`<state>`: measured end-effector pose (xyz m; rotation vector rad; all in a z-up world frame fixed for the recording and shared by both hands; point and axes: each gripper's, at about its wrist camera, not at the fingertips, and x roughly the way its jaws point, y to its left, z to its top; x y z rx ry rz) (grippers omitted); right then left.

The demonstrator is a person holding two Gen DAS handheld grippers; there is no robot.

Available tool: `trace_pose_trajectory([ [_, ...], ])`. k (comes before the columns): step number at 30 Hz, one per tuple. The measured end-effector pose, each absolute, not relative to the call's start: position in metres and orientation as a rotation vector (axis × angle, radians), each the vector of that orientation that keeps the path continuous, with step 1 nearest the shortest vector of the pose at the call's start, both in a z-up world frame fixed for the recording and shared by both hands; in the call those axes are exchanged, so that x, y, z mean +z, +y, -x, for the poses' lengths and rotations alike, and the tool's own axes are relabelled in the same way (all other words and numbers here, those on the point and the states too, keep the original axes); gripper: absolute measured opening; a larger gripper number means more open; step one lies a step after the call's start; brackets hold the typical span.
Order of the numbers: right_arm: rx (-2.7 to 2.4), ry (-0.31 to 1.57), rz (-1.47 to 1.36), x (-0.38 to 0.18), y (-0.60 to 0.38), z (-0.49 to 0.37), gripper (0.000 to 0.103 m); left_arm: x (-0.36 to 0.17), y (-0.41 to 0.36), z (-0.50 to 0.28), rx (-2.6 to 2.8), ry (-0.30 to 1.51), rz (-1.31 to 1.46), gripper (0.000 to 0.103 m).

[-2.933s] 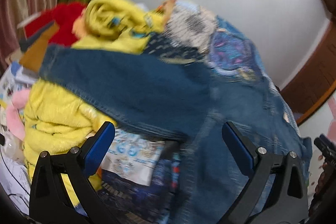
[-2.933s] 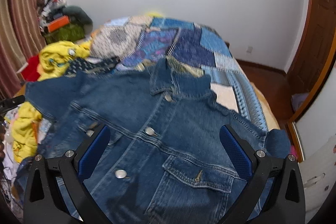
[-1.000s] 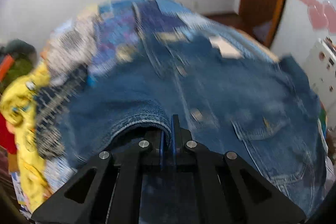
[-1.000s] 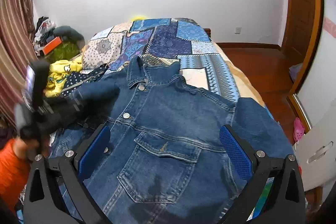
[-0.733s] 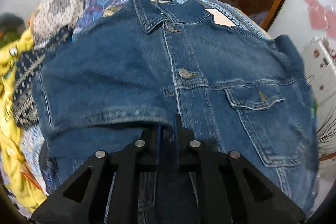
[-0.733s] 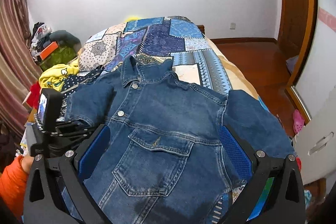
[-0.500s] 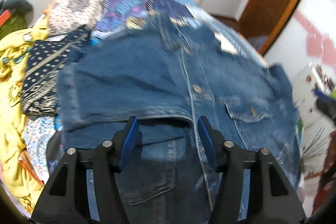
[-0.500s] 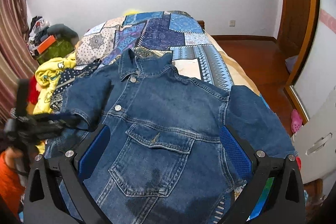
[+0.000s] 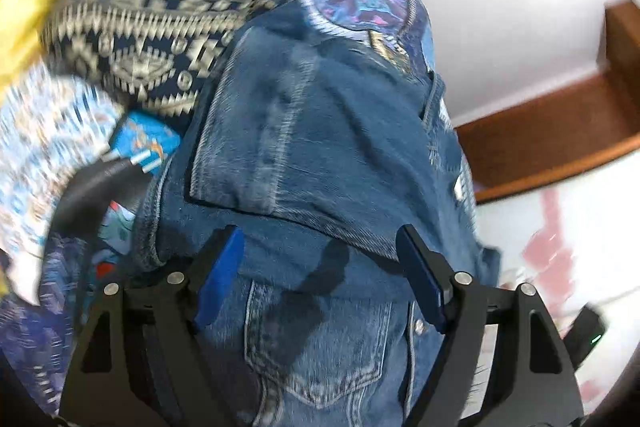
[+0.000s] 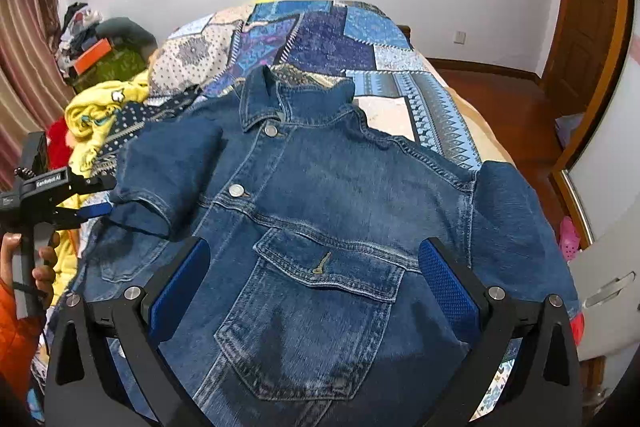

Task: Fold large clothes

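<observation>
A blue denim jacket (image 10: 320, 195) lies front up on the patchwork bedspread (image 10: 320, 39), collar toward the far wall. Its left sleeve (image 10: 168, 163) is folded in over the chest; its right sleeve (image 10: 508, 227) lies spread out. My right gripper (image 10: 316, 283) is open and empty above the chest pocket (image 10: 320, 291). My left gripper (image 9: 320, 279) is open and empty at the jacket's left edge, just below the folded sleeve (image 9: 296, 131). It also shows in the right wrist view (image 10: 96, 197), beside that sleeve's cuff.
A yellow garment (image 10: 100, 107) and a dark patterned cloth (image 10: 140, 119) are piled on the bed's left side. A black cable (image 9: 92, 187) lies next to the jacket's left edge. A wooden door (image 10: 588, 19) and white cabinet (image 10: 608, 267) stand to the right.
My left gripper carried the left sleeve in over the chest, let go of it and opened, then drew back to the jacket's left edge. My right gripper stayed open over the jacket.
</observation>
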<state>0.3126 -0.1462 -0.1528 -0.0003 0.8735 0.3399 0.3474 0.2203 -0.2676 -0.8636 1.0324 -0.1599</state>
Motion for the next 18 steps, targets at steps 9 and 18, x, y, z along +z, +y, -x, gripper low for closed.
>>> trace_pose_trajectory([
  [9,0.325,0.925,-0.006,-0.167,-0.143,-0.324,0.103,-0.293,0.233,-0.376,-0.11,1.018,0.949,0.076],
  [18,0.317,0.924,-0.017,-0.166,-0.15,-0.318,0.103,-0.234,0.197,-0.377,0.113,0.933,0.509,0.018],
])
